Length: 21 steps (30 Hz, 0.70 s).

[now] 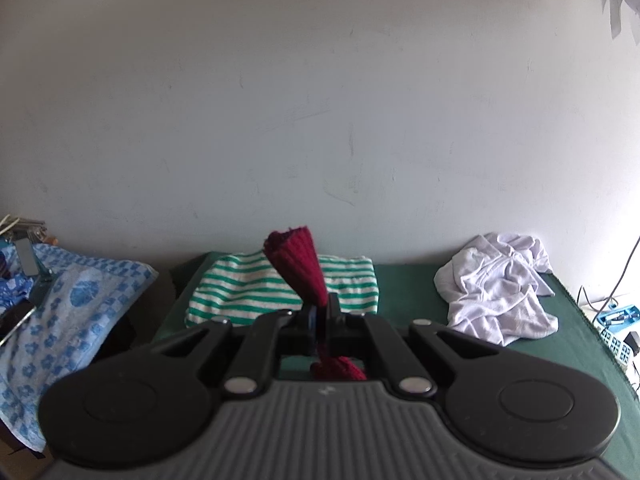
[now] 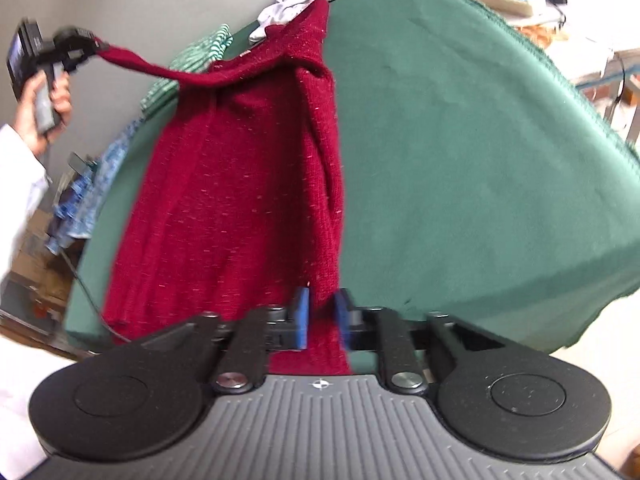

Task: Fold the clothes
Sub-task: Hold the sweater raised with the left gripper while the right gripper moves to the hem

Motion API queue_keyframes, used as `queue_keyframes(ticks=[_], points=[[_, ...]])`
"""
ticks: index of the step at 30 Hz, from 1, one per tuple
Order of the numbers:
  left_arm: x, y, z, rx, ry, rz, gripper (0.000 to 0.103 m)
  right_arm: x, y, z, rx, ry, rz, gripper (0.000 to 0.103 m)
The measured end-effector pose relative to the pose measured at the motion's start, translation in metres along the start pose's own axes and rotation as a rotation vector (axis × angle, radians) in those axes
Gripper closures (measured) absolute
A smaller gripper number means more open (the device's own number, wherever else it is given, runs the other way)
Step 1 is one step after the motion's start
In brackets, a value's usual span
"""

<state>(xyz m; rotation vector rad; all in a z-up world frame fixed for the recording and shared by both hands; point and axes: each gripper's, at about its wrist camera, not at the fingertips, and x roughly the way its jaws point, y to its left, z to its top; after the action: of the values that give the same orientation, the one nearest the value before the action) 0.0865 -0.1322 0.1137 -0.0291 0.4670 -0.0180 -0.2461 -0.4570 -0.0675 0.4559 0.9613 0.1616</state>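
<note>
A dark red knit sweater (image 2: 228, 184) lies stretched over the green-covered table (image 2: 460, 140). My left gripper (image 1: 322, 312) is shut on a sleeve cuff of the red sweater (image 1: 298, 266), which sticks up between its jaws. In the right wrist view the left gripper (image 2: 98, 46) holds that sleeve raised at the far left. My right gripper (image 2: 322, 316) is shut on the sweater's near edge, with the knit pinched between the blue pads (image 2: 303, 314).
A folded green-and-white striped garment (image 1: 280, 292) and a crumpled white garment (image 1: 500, 288) lie at the back of the table by the wall. A blue floral cloth (image 1: 68, 312) drapes over furniture at left. Cables and a blue basket (image 1: 618, 328) are at right.
</note>
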Motion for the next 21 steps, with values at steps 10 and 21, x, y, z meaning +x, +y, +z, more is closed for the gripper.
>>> queue_keyframes(ticks=[10,21], points=[[-0.004,0.002,0.030,-0.026,-0.032,0.013,0.103,0.004,0.059,-0.015,-0.389,0.090,0.073,0.082],[0.016,-0.003,0.040,0.033,-0.009,-0.090,0.103,-0.011,-0.040,-0.087,0.674,-0.097,0.112,0.058]])
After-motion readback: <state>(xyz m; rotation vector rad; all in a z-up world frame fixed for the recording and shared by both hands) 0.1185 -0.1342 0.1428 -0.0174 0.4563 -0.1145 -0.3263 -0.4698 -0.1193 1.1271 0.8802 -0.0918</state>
